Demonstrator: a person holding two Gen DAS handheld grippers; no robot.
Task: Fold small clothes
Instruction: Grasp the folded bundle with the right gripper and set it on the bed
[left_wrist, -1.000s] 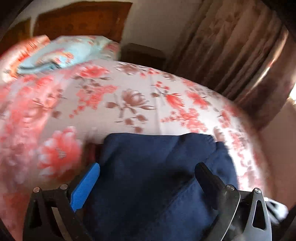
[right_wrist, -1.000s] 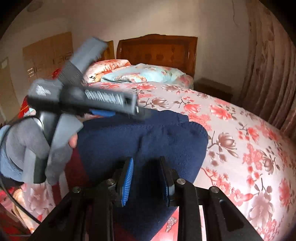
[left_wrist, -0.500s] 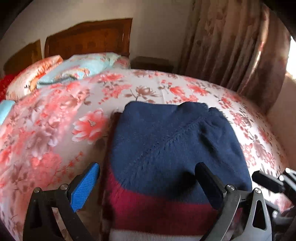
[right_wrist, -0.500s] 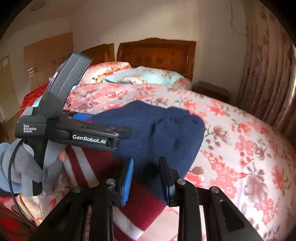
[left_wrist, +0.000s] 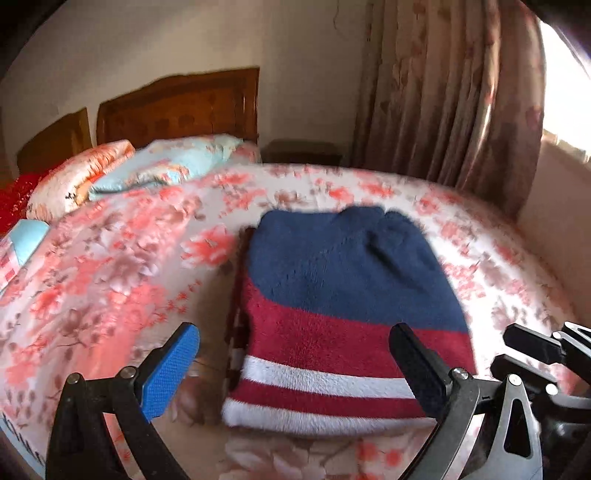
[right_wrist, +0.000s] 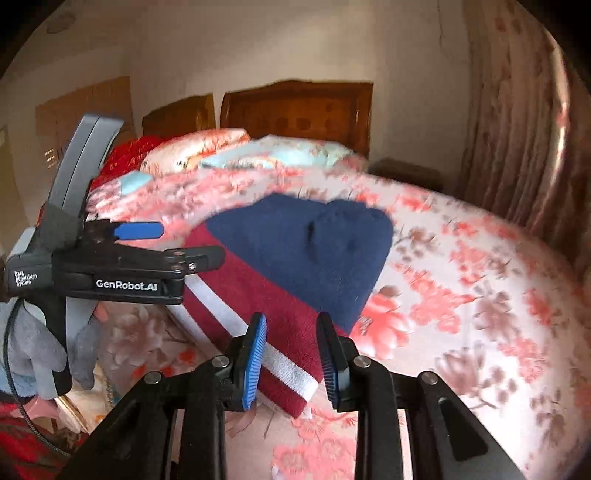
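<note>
A folded knit garment (left_wrist: 332, 317), navy on top with dark red and white stripes at the near end, lies flat on the floral bedspread (left_wrist: 110, 266). It also shows in the right wrist view (right_wrist: 295, 258). My left gripper (left_wrist: 295, 354) is open wide and empty, hovering just short of the garment's striped end. My right gripper (right_wrist: 291, 350) is open with a narrow gap and empty, just short of the garment's near right corner. The left gripper also shows in the right wrist view (right_wrist: 166, 243), held in a grey-gloved hand at the left.
Pillows (left_wrist: 122, 173) lie at the head of the bed below a wooden headboard (left_wrist: 177, 107). A dark nightstand (left_wrist: 303, 151) and long patterned curtains (left_wrist: 443, 103) stand at the right. Red cloth (right_wrist: 33, 443) lies at the lower left.
Both grippers have pulled back and up from the garment, so its striped end shows. The right gripper has let go of the navy edge.
</note>
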